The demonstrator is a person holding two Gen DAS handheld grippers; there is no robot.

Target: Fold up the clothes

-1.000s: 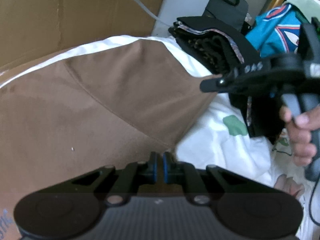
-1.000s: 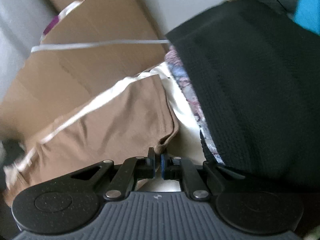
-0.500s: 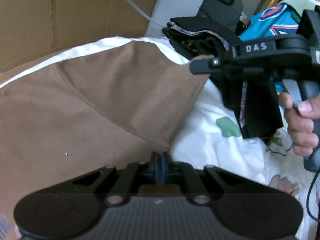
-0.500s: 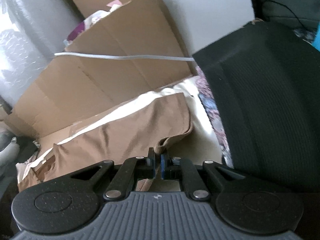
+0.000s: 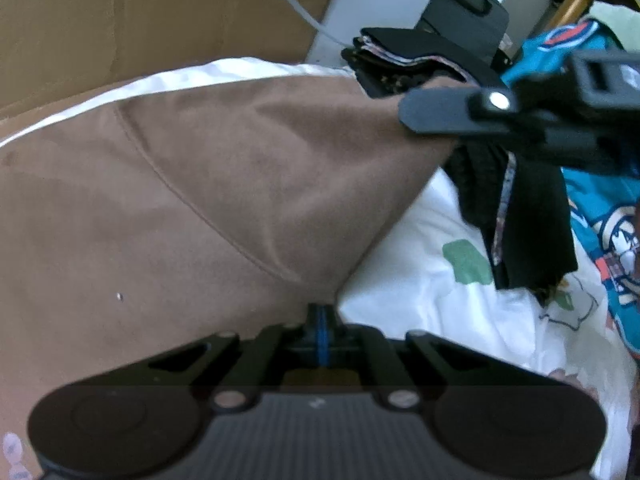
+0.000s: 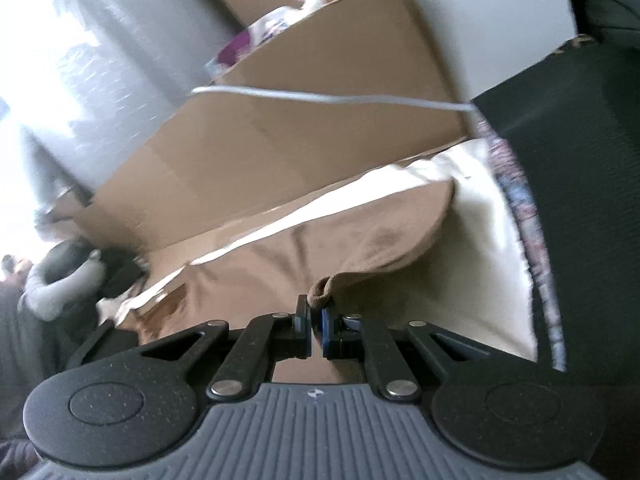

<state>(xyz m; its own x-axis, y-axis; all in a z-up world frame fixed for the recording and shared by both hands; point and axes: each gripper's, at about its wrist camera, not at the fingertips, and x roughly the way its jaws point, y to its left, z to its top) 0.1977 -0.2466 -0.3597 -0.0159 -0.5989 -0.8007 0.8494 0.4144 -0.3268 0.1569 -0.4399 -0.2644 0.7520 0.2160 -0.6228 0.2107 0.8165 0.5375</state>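
Cardboard (image 5: 120, 20) walls off the far side of the bed, whose white sheet (image 5: 420, 300) carries your brown garment (image 5: 200, 200), spread wide with a dark folded stack (image 5: 408, 52) and a teal shirt (image 5: 592, 184) just beside it. Your biggest risk is the fold dragging crooked: each claw pinches only a thin bit of edge, so an uneven lift could pull the cloth free or bunch it against the dark stack. Your right claw (image 6: 314, 320) is clamped on a rolled corner of hem, pointing moderately downward with that corner raised off the sheet; in the left view it reaches in from the right. Your left claw (image 5: 320, 320) is closed on the near edge, tilted more steeply down, low over the bed.
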